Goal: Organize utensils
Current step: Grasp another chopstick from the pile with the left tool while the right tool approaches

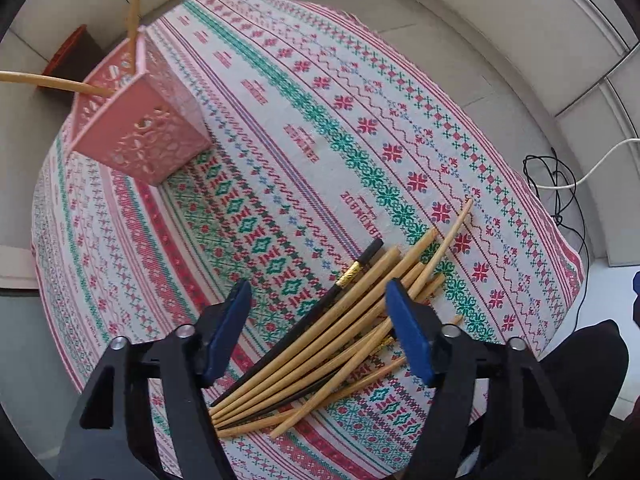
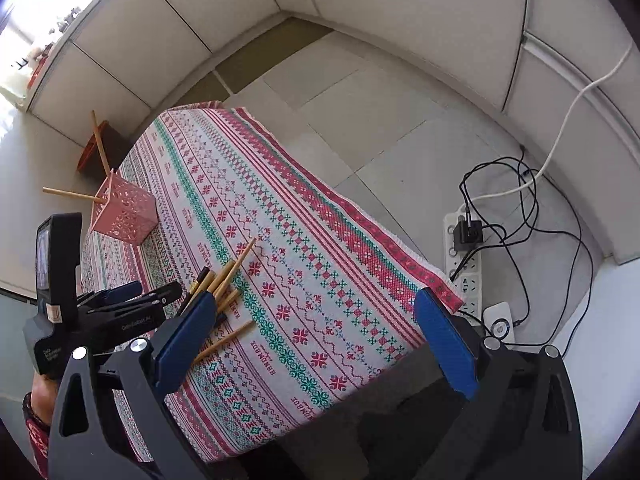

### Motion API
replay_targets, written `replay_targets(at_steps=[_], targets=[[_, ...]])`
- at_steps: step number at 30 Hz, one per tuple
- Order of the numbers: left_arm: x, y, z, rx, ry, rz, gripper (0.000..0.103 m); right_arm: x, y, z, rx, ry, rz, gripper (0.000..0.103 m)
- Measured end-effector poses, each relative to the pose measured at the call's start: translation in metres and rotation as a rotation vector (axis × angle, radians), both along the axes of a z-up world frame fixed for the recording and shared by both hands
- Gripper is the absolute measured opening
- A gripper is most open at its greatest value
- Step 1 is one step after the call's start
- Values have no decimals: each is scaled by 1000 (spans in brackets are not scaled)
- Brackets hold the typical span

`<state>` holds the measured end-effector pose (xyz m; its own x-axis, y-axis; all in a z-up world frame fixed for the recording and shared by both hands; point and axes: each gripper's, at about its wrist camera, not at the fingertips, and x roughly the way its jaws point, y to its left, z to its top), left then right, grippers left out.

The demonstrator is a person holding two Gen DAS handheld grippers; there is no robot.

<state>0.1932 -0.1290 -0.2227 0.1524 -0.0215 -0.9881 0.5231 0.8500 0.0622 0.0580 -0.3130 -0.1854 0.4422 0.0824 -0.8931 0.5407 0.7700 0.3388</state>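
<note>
Worktop (image 2: 320, 264) under a patterned red, green and white cloth, set in a corner of pale panel walls; tiled floor (image 2: 380, 128) around it.

Pink perforated holder (image 1: 148, 136) stood upright near the far left corner of the cloth, two bamboo chopsticks (image 1: 48, 81) leaning out of it in different directions. A dark box with a red rim (image 2: 100, 152) sat on the floor just beyond that corner.

Pile of chopsticks (image 1: 340, 336) lay loose on the cloth near the front edge, well apart from the holder. Mostly pale bamboo, fanned and crossing; one black chopstick with a gold band (image 1: 352, 276) on the left side of the pile.

Left tool (image 1: 320, 300) pointed down over the pile, jaws apart. Blue pads (image 1: 230, 328) stood either side of the sticks; the right pad overlapped several in view, but actual contact could not be told. Nothing gripped.

Right tool (image 2: 316, 340) hung over the cloth to the right of the pile, jaws wide apart, nothing between them. Its left pad (image 2: 184, 340) overlapped the pile's edge in view. One stray stick (image 2: 228, 338) lay just beside that pad.

Power strip (image 2: 464, 264) with black cables and a white cord on the floor to the right.
</note>
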Motion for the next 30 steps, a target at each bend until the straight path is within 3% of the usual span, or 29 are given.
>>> replay_targets(at_steps=[4,7,10,17,21,26,30], targets=[[13,-3,-17,54,19,6,62,2,-1,-4,-4,16,8,96],[21,2,-22,36,41,17,61,2,-2,-4,5,11,9,96],[25,6,-28,21,75,21,51,3,-4,-7,10,18,4,96],[24,7,-35,14,99,-5,42,4,-2,-9,15,32,11,96],[20,7,-24,-3,56,-3,40,4,-1,-9,16,36,11,96],[-1,-22,9,-137,27,-126,40,3,-4,-12,30,49,-12,96],[-17,-52,3,-127,1,-238,40,-4,-13,-6,11,36,-72,96]])
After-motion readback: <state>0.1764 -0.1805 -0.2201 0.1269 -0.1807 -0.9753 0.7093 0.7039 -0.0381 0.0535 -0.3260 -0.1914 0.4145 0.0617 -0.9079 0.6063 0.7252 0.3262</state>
